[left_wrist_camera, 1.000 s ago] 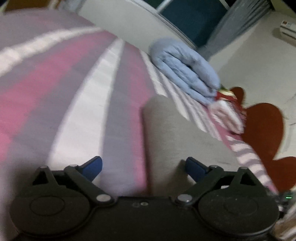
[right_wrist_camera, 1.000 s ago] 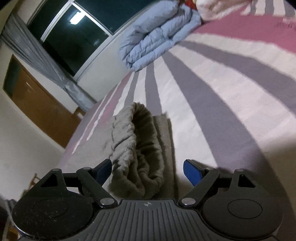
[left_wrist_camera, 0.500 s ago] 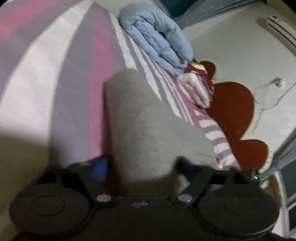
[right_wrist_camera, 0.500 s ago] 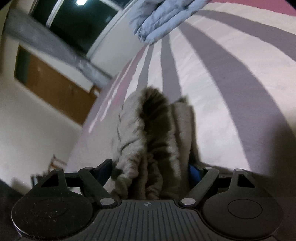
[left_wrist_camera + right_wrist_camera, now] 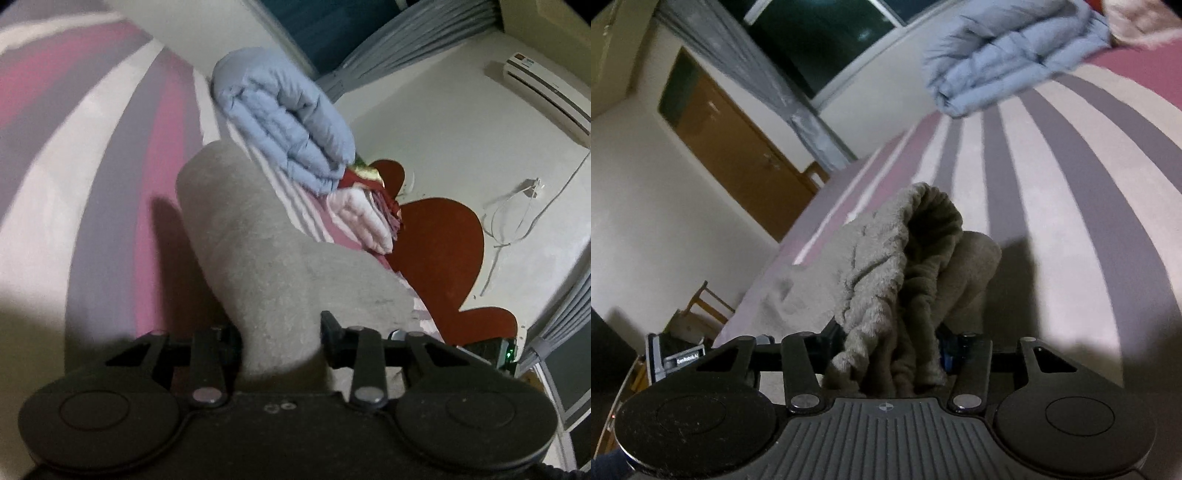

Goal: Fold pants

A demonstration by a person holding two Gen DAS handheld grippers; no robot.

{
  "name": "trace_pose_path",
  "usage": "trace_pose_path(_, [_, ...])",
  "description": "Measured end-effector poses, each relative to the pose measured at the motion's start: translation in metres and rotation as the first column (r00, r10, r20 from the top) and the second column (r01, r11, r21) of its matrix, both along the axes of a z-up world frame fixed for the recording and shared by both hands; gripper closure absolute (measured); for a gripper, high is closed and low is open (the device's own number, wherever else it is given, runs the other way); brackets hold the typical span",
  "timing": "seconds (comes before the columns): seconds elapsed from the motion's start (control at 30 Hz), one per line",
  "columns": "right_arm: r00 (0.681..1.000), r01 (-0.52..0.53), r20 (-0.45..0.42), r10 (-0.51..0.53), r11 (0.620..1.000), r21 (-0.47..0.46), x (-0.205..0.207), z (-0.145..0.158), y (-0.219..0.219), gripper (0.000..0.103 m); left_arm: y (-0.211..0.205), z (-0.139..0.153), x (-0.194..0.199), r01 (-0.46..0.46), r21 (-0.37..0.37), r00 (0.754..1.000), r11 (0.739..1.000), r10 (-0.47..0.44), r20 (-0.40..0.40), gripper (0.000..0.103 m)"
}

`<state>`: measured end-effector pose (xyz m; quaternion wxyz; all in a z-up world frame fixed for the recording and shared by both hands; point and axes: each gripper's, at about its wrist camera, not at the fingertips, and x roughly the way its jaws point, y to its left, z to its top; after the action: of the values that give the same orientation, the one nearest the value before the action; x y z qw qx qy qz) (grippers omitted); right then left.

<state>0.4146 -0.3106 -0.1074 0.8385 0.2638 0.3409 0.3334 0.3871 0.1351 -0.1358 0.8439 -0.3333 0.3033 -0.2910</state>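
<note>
Between the left tongs: the left gripper [image 5: 280, 341] is closing on a smooth end of the grey fleece pants [image 5: 258, 258], cloth filling the gap and both pads pressed into it.
Between the right tongs: the right gripper [image 5: 886, 345] is closing on the gathered elastic waistband [image 5: 886, 266], bunched thick between its fingers.
Pants, whereabouts: lying on the striped bedspread [image 5: 92, 184], both held ends raised off it, the middle probably sagging to the bed, though neither view shows it.
Further out: a folded blue quilt [image 5: 284, 122] and a pink folded blanket [image 5: 364, 218] sit well apart at the bed's far side, by a dark red headboard [image 5: 439, 236].
Risk, slip: plush fleece is thick and springy; a pinch taken on only the outer layer could let the inner layers drop away.
Risk, skew: if one hand travels faster, the fold lands crooked.
Risk, drag: a low carry could rumple the bedspread.
</note>
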Motion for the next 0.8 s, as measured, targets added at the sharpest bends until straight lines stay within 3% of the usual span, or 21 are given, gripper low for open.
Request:
trace_pose_path(0.13, [0.999,-0.007,0.041,0.006,1.000,0.029,0.054,0.015,0.025,0.054,0.014,0.028,0.049,-0.024,0.054,0.999,0.998,0.022,0.041,0.076])
trace_pose_path(0.23, [0.999,0.038,0.014,-0.039,0.997,0.067,0.106,0.012,0.035,0.054,0.017,0.032,0.092,-0.060,0.135,0.998,0.989,0.057,0.024,0.074])
trace_pose_path(0.27, [0.999,0.049,0.019,-0.050,0.997,0.056,0.122,0.008,0.041,0.051,0.014,0.028,0.105,-0.074,0.171,0.997,0.983,0.071,0.021,0.068])
trace_pose_path(0.3, [0.998,0.058,0.017,-0.059,0.998,0.019,0.137,0.000,0.046,0.045,0.010,0.021,0.116,-0.100,0.239,0.995,0.966,0.099,0.017,0.052])
trace_pose_path(0.33, [0.996,0.087,-0.016,-0.088,0.995,-0.045,0.152,-0.013,0.052,0.029,0.005,0.012,0.125,-0.145,0.333,0.988,0.932,0.153,0.002,0.020])
trace_pose_path(0.37, [0.988,0.140,-0.050,-0.149,0.978,-0.154,0.163,-0.026,0.057,0.019,0.000,0.001,0.131,-0.203,0.438,0.974,0.876,0.228,-0.005,0.008])
trace_pose_path(0.4, [0.980,0.171,-0.049,-0.190,0.948,-0.268,0.170,-0.038,0.063,0.014,-0.003,-0.010,0.133,-0.229,0.498,0.966,0.836,0.257,0.012,0.005])
trace_pose_path(0.43, [0.984,0.154,-0.044,-0.171,0.952,-0.265,0.171,-0.046,0.064,0.008,-0.004,-0.018,0.129,-0.236,0.492,0.968,0.838,0.247,0.043,0.005])
trace_pose_path(0.6, [0.985,0.160,-0.016,-0.171,0.949,-0.272,0.161,-0.043,0.063,0.006,0.001,-0.020,0.113,-0.296,0.449,0.953,0.843,0.291,0.081,0.007])
trace_pose_path(0.63, [0.981,0.191,0.023,-0.191,0.952,-0.239,0.154,-0.034,0.059,0.006,0.002,-0.014,0.104,-0.321,0.438,0.946,0.840,0.308,0.102,0.009])
trace_pose_path(0.7, [0.978,0.206,0.078,-0.194,0.961,-0.187,0.142,-0.025,0.052,0.003,-0.002,-0.006,0.087,-0.341,0.483,0.940,0.806,0.290,0.178,0.006])
trace_pose_path(0.73, [0.983,0.182,0.036,-0.178,0.953,-0.244,0.146,-0.032,0.057,0.001,-0.007,-0.010,0.087,-0.323,0.530,0.946,0.784,0.275,0.170,0.006])
trace_pose_path(0.77, [0.989,0.123,-0.041,-0.144,0.938,-0.323,0.155,-0.045,0.067,0.000,-0.007,-0.017,0.090,-0.294,0.547,0.955,0.784,0.267,0.132,0.006])
trace_pose_path(0.8, [0.992,0.098,-0.035,-0.117,0.934,-0.343,0.152,-0.050,0.069,0.000,-0.002,-0.017,0.087,-0.301,0.525,0.952,0.796,0.284,0.116,0.006])
